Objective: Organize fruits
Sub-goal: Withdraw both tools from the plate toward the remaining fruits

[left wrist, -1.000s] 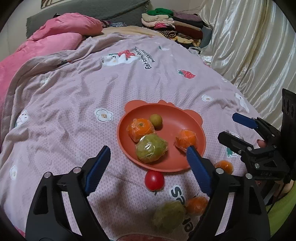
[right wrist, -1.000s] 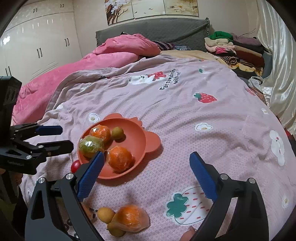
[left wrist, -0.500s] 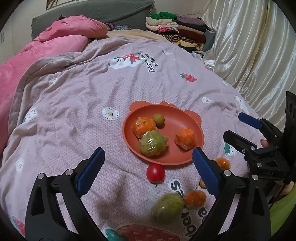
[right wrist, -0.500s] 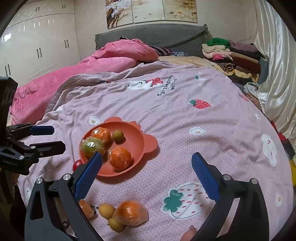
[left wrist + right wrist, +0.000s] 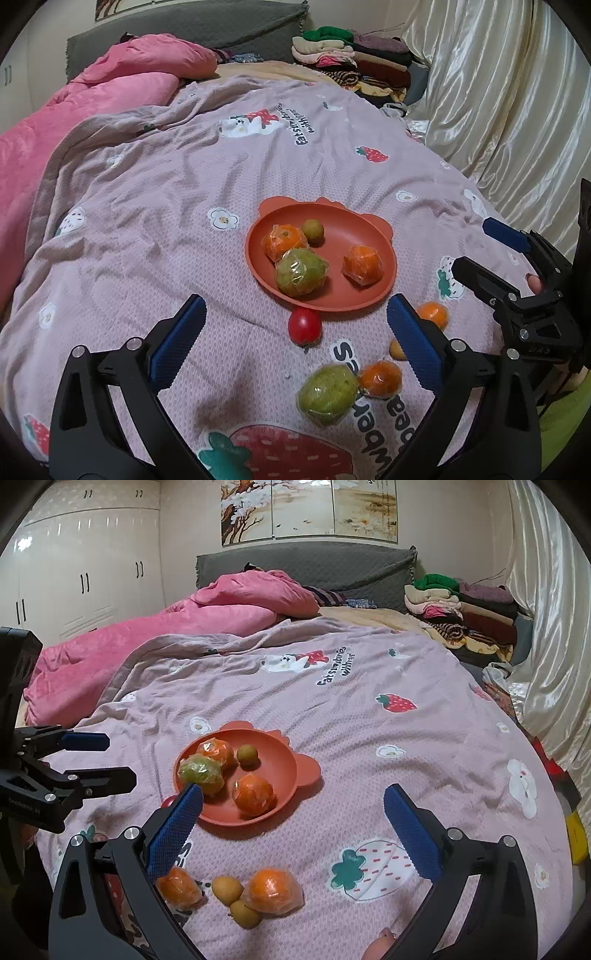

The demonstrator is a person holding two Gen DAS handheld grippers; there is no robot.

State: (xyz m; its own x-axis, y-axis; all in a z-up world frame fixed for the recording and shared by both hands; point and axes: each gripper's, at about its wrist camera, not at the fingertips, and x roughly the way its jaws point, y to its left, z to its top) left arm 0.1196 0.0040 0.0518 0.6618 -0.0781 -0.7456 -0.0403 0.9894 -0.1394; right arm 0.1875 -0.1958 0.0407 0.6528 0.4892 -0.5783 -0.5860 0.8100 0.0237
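Hovering above the bed, left gripper and right gripper both angled down over the blanket, fingers spread wide apart, gripping nothing. Found four wrapped fruits on the orange plate; tomato just beside its near rim, further fruits loose nearby.

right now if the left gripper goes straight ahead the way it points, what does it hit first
Most likely the red tomato, lying on the blanket just short of the orange plate and roughly centred ahead of the left gripper, whose jaws are open. Depth is unclear; aimed lower, it would meet bare blanket first.
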